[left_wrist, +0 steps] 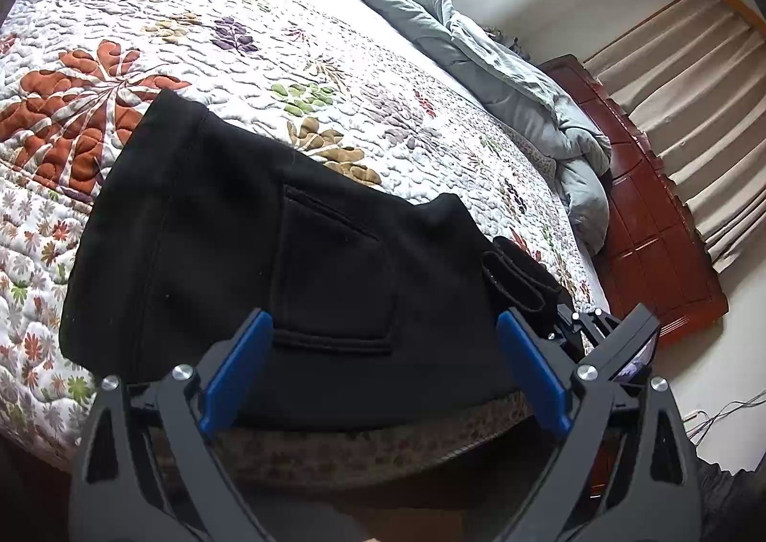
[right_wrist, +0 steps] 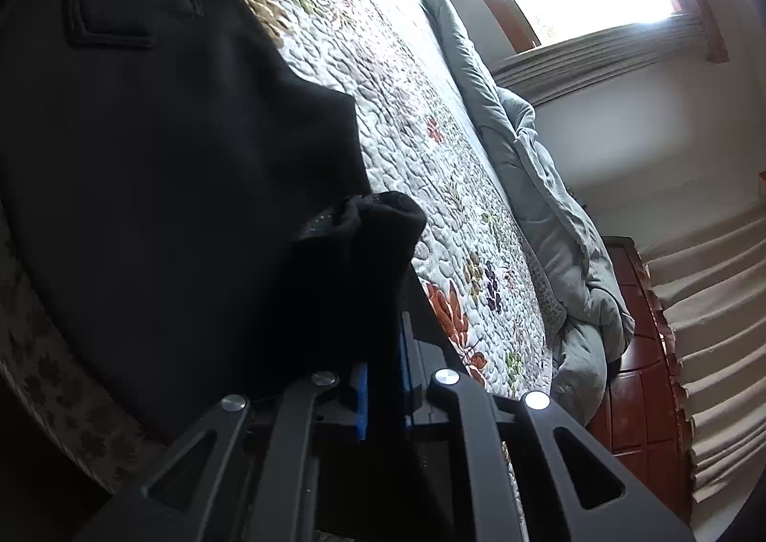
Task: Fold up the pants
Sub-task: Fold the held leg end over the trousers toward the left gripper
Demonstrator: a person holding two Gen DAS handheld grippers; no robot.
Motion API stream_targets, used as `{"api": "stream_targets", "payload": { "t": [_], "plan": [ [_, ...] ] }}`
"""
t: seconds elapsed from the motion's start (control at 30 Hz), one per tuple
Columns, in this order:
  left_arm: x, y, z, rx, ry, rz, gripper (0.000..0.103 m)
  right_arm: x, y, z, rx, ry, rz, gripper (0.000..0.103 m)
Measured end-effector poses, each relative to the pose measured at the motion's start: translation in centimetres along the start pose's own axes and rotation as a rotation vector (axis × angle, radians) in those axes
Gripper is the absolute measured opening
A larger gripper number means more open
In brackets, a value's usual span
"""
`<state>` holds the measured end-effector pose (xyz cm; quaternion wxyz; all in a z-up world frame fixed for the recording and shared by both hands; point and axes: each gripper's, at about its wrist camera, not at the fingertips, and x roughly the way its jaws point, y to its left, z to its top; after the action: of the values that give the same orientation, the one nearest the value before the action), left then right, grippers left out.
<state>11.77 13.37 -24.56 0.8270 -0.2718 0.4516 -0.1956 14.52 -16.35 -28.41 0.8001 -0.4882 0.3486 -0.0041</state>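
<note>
In the left wrist view, open floral quilt (left_wrist: pixel 268 39) fills the upper left of the frame, free for passing. The black pants (left_wrist: pixel 230 245) cover the centre and lower left. A bunched grey duvet (left_wrist: pixel 517 77) crosses the upper right, with a wooden headboard (left_wrist: pixel 656 226) and curtains (left_wrist: pixel 694 92) closing the right side.

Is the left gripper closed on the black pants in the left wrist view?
No, the left gripper stands wide open, its blue pads apart above the black pants without pinching the cloth.
</note>
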Motion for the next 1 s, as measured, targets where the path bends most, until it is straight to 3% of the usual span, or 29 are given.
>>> {"api": "stream_targets", "payload": {
  "t": [0.33, 0.6, 0.63, 0.73, 0.77, 1.0],
  "plan": [
    [0.5, 0.3, 0.3, -0.01, 0.025, 0.007, 0.094, 0.9, 0.7, -1.3, 0.022, 0.023, 0.122, 0.013],
    [0.9, 0.7, 0.4, -0.024, 0.047, 0.024, 0.094, 0.7, 1.3, -1.6, 0.01, 0.066, 0.215, 0.028],
    [0.9, 0.8, 0.4, -0.03, 0.049, 0.025, 0.094, 0.4, 1.0, -1.6, 0.014, 0.068, 0.227, 0.035],
    [1.2, 0.7, 0.6, -0.023, 0.054, 0.032, 0.094, -0.5, -0.5, -1.4, 0.038, 0.052, 0.262, 0.072],
    [1.4, 0.6, 0.6, -0.019, 0.058, 0.037, 0.094, -0.8, -1.1, -1.4, 0.05, 0.045, 0.286, 0.078],
    [2.4, 0.3, 0.9, 0.0, 0.081, 0.089, 0.094, -2.2, -4.7, -1.3, 0.13, 0.029, 0.465, 0.076]
  ]
}}
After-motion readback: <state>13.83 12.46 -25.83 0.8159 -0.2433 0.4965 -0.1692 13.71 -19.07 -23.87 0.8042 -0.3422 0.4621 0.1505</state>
